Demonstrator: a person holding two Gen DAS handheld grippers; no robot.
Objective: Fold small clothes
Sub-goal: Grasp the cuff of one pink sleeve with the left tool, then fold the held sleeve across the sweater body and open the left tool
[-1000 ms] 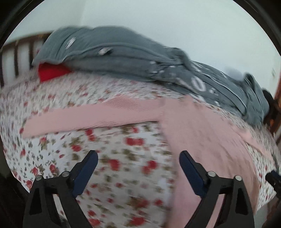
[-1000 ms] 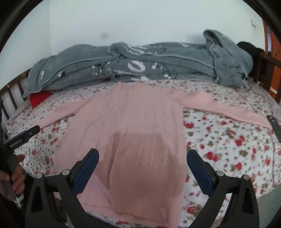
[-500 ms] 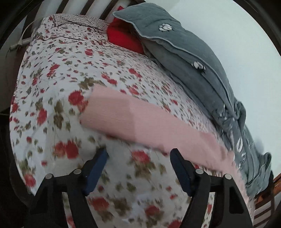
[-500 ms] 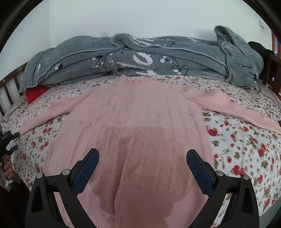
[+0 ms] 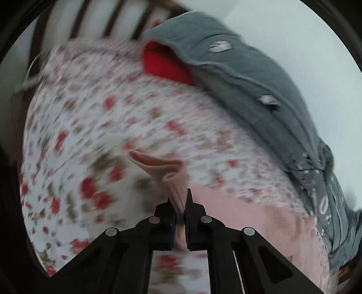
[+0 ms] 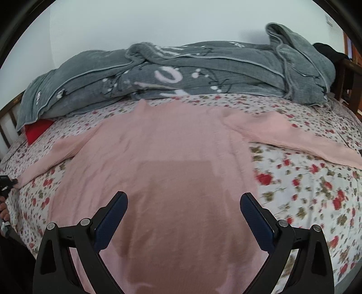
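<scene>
so the pink sweater [image 6: 158, 158] is laid out flat on the bed's floral sheet [image 6: 316, 194], body in the middle with a sleeve stretched out to each side. there's a darker rectangular patch on the lower front of it, can't tell if that's damp or just shadow.

the left gripper [image 5: 180, 203] is clamped tight on the cuff of the left sleeve [image 5: 172, 178], jaws pretty much closed with the knit bunched between them, and the cuff end flares up and curls over past the fingertips. the left wrist view is quite motion-blurred so fine detail is a wash. in the right wrist view you can see that same gripper as a small dark thing at the far left edge, right at the sleeve tip.

the right gripper [image 6: 183, 201] is wide open, jaws spread apart and hanging over the lower middle of the sweater body, holding nothing. can't say whether it touches the fabric.

the right sleeve [image 6: 294, 138] lies flat out toward the right side of the bed. behind the sweater a grey blanket [image 6: 181, 74] is heaped along the wall side, and a red pillow [image 5: 163, 63] peeks out from under its left end near the wooden headboard [image 5: 113, 20].
</scene>
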